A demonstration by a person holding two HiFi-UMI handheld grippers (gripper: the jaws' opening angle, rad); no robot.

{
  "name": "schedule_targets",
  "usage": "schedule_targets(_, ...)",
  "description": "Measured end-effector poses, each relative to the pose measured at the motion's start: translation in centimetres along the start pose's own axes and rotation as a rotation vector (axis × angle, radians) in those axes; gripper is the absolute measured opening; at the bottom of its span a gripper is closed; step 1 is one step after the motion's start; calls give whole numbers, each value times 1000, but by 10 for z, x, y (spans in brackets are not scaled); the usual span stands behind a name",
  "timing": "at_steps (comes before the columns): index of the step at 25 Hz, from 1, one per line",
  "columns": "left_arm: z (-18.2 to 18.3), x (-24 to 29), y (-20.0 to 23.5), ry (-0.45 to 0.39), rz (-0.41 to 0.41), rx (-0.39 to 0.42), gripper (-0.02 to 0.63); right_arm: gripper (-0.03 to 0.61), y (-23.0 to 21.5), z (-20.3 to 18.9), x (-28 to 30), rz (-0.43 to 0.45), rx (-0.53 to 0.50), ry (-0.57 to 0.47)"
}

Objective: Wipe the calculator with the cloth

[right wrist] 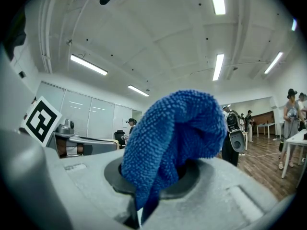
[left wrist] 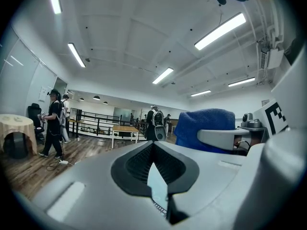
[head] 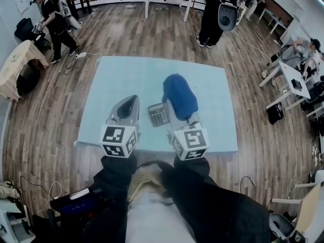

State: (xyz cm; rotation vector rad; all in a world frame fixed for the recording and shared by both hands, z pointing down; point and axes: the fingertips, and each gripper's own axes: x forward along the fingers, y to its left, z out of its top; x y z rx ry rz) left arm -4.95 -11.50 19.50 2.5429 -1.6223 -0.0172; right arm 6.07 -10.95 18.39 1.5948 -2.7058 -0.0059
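The right hand-held gripper (head: 177, 118) has its jaws clamped on a blue cloth (head: 179, 94), which bunches up out of the tips and flops forward over them, so from above the front of the tool is buried under it. Just to its left, the left hand-held gripper (head: 129, 103) carries nothing: its jaws are drawn together with only a thin sliver showing between them. Both tools are tipped upward, their cameras looking at the ceiling lights. Each has its marker cube (head: 120, 140) at the near end, by the person's dark sleeves. Between the two grippers, the calculator (head: 158, 114) lies flat on the pale blue tabletop (head: 116, 80), keys up, close to the near edge and just beside the hanging cloth; I can't tell whether the cloth touches it. Around the tabletop is a wooden floor (head: 45, 115). Further off, a person in black (head: 54, 22) stands at the left and another (head: 210, 14) beyond the far edge.
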Motion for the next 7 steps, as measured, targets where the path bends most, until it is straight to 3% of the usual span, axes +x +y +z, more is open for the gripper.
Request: schedule_targets(7, -1, 3, -11, 3, -11, 16, 2, 57, -4, 1, -3, 7, -8, -14)
